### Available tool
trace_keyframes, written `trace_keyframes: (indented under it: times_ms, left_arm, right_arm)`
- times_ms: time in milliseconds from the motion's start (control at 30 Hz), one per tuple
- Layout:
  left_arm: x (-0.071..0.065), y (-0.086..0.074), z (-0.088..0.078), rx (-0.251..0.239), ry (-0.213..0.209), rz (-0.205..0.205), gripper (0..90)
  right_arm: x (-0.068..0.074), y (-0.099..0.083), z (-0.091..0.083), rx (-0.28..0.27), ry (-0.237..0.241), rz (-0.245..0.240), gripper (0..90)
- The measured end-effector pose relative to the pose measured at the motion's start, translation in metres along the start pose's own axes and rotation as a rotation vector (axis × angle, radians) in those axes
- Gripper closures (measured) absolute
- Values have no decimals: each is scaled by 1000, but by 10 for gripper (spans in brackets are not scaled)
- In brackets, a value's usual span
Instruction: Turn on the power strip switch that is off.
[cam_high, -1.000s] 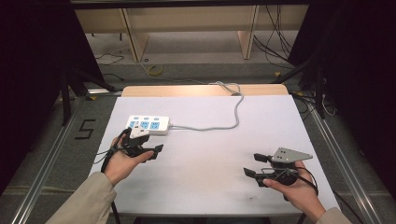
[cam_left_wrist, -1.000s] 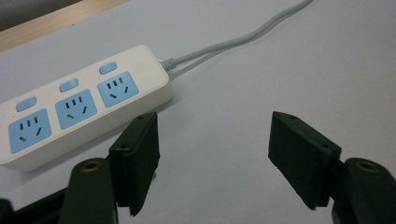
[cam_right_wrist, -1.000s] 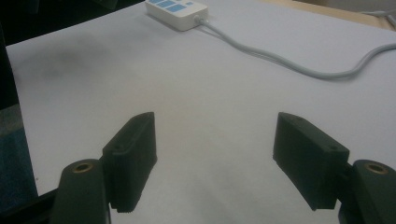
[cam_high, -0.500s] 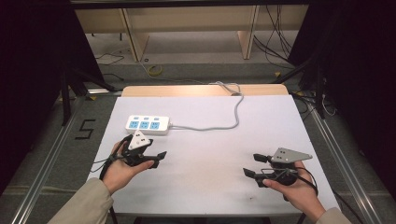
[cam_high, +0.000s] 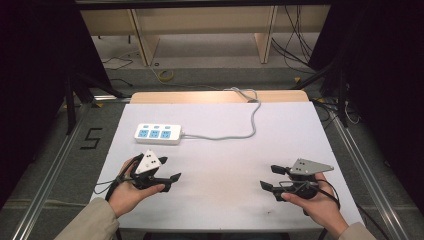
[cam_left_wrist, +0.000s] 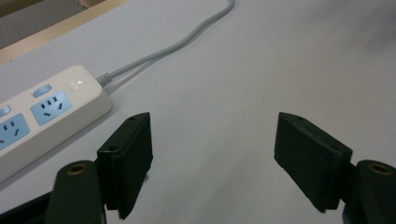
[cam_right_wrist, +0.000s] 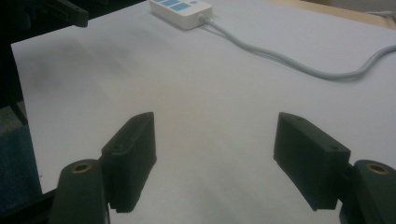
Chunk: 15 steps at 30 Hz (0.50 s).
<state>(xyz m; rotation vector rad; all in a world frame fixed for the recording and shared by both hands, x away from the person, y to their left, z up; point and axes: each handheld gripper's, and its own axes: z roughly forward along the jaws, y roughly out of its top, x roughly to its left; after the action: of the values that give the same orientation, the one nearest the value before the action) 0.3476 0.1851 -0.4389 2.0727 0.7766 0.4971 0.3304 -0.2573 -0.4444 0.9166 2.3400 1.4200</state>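
The table carries a white sheet covering nearly its whole top; a strip of bare light wood shows along the far edge. A white power strip with three blue socket panels lies flat on the sheet, toward the far left. Its grey cable leaves the strip's right end, runs rightward along the surface, curves up toward the far edge and passes over it.
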Motion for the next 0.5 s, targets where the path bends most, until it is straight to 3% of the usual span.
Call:
trace_keyframes:
  times_ms: [500]
  left_arm:
    - [-7, -18, -4, 42, 3, 31, 279]
  right_arm:
    - [0, 0, 1, 3, 8, -7, 299]
